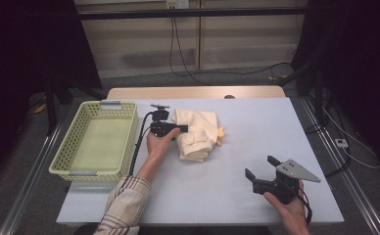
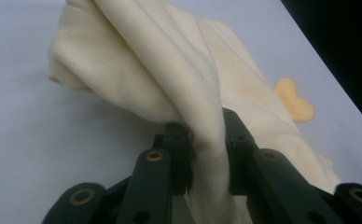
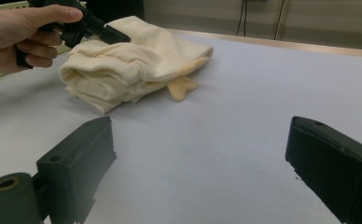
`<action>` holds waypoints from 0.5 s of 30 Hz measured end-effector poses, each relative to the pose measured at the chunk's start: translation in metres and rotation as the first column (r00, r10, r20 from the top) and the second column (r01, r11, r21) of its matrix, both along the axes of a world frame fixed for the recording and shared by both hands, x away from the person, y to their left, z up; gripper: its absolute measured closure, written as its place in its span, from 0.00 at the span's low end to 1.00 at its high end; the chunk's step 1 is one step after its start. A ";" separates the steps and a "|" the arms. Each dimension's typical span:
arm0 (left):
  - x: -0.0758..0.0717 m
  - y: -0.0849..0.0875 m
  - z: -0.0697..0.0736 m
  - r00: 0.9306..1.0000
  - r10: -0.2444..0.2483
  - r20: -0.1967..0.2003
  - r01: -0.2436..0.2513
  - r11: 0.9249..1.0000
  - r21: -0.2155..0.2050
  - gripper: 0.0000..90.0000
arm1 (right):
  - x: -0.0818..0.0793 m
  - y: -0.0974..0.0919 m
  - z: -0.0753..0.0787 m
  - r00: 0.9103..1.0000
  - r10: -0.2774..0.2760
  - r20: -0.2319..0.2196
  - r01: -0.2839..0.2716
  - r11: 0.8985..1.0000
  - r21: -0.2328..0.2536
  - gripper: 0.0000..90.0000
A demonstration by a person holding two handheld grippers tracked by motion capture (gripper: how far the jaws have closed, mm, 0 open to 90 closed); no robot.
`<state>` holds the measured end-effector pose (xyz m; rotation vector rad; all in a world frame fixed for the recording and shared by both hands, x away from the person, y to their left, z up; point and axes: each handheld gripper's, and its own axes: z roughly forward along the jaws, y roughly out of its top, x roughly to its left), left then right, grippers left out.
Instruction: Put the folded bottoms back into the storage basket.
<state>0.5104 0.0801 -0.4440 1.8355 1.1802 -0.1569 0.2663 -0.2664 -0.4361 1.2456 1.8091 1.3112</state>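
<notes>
On the table (image 1: 237, 161), mid-left, cream cloth (image 1: 196, 134) lies bunched in a loose fold, just right of the green basket (image 1: 96, 142). A small yellow tab (image 3: 181, 87) pokes out on its far-right side.

Left gripper (image 1: 178, 129): jaws pressed together on a fold of the cloth. Left gripper view shows a ridge of fabric (image 2: 207, 140) pinched between both pads, the rest of the cloth fanning up and away from the tips. Grip sits on the basket-side edge of the bundle, not the middle.

Right gripper (image 1: 260, 169): jaws spread wide, nothing between them, parked near the front right of the table, well apart from the cloth. Its view looks across bare table at the bundle (image 3: 132, 60) and the left hand (image 3: 16, 32).

Step in hand, as I read it: lift the cloth and move it, likely to the basket.

How to do it well:
- Keep the pinch firm; only one fold is caught, so it could slip out under load.
- Lift straight up first so the hanging layers clear the table, then go sideways.
- Clear the basket rim with the lowest hanging part, not just the jaws.
- Expect the bundle to unfold and dangle; go slow.
- If it sags too much, bring the right gripper in to catch the free end.
</notes>
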 end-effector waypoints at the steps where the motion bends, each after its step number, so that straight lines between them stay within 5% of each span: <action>1: 0.000 0.000 0.000 1.000 0.000 0.000 0.000 1.000 0.000 0.85 | 0.000 0.000 0.000 1.000 0.000 0.000 0.000 1.000 0.001 0.08; 15: -0.007 0.009 0.024 0.996 -0.018 0.091 0.016 1.000 0.023 0.85 | 0.000 0.000 0.000 1.000 -0.002 0.005 0.002 1.000 0.005 0.08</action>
